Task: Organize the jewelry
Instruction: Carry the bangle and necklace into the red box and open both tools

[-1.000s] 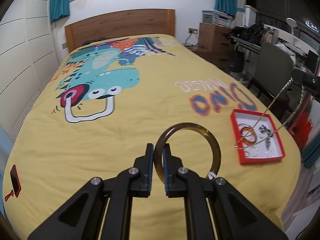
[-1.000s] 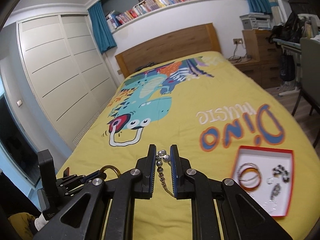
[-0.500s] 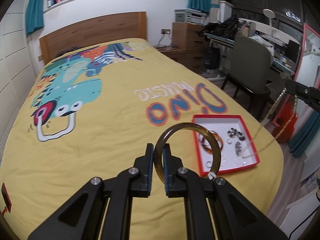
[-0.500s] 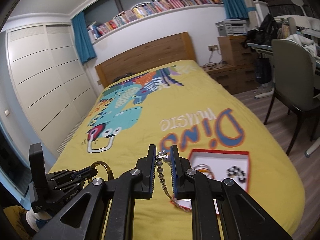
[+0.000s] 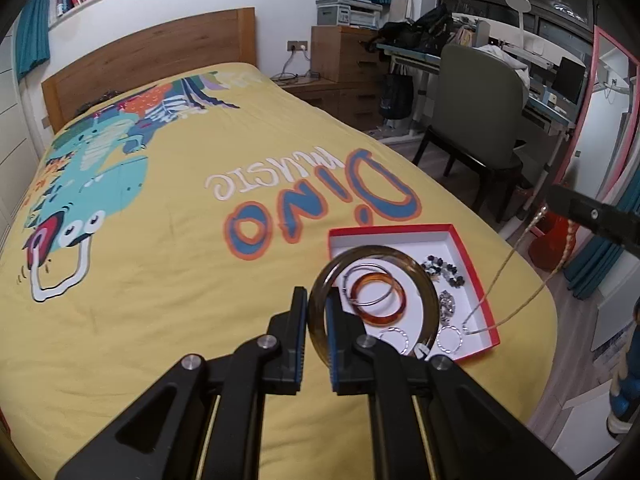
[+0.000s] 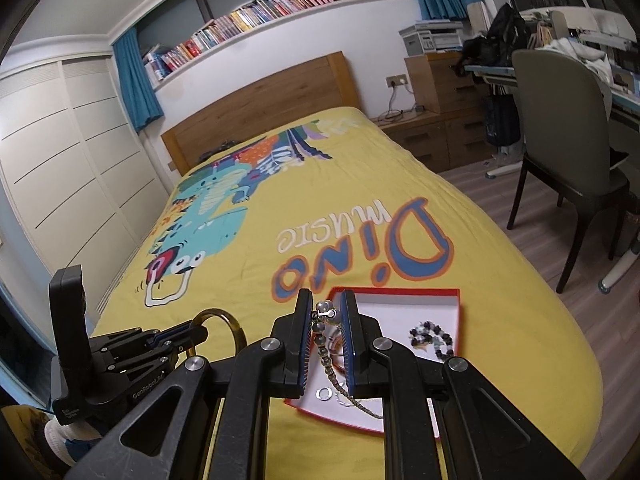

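Note:
My left gripper (image 5: 317, 304) is shut on a large brown translucent bangle (image 5: 428, 284), held upright over the near part of a red-rimmed white box (image 5: 456, 234) on the yellow bed. In the box lie an amber bangle (image 5: 396, 312), thin silver hoops (image 5: 450, 338) and a dark beaded piece (image 5: 442, 270). My right gripper (image 6: 328, 314) is shut on a beaded necklace (image 6: 322, 342) that hangs down over the same box (image 6: 404, 291). That necklace (image 5: 500, 268) shows in the left wrist view too, its loop reaching the box's near right corner. The left gripper (image 6: 196, 332) with its bangle (image 6: 236, 326) appears at lower left.
The yellow bedspread (image 5: 168, 240) with a dinosaur print spreads to the wooden headboard (image 5: 152, 52). A grey chair (image 5: 476, 108) and a cluttered desk (image 5: 520, 52) stand right of the bed. The box sits near the bed's right edge, with wooden floor (image 6: 560, 312) beyond.
Both grippers have swept to the right across the bed toward the red box, which now lies right before them. The bangle and the necklace stay gripped; the necklace's loop now reaches the box.

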The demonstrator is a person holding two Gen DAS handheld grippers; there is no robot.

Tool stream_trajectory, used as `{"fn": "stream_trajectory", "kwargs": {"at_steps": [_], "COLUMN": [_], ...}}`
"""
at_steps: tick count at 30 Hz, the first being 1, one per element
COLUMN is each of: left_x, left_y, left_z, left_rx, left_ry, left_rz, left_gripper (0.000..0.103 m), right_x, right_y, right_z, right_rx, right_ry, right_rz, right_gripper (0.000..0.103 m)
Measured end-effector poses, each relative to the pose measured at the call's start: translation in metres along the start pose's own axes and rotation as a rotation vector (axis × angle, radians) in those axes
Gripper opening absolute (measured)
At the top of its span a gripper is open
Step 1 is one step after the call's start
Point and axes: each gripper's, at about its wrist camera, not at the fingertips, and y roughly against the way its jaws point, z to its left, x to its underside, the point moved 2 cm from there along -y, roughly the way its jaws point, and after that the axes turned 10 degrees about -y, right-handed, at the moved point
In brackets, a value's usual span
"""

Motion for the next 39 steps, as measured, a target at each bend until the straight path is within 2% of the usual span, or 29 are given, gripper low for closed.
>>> {"fn": "stream_trajectory", "kwargs": {"at_steps": [15, 27, 39], "left_x": [-0.002, -0.002, 0.005], "left_y": [-0.039, -0.053, -0.073], "left_z": [-0.034, -0.046, -0.051], "left_rx": [0.023, 0.034, 0.037], "left_ry": [-0.068, -0.097, -0.107], "left_rz": [0.007, 0.005, 0.040], "left_gripper": [0.008, 0.008, 0.008], "right_x": [0.012, 0.017, 0.027], "right_y": [-0.028, -0.039, -0.059], "right_z": [-0.036, -0.052, -0.067], "right_rx": [0.035, 0.067, 0.093], "right_ry": [-0.014, -0.005, -0.012], "right_rz": [0.023, 0.035, 0.071], "right_gripper": [0.014, 0.014, 0.014]}}
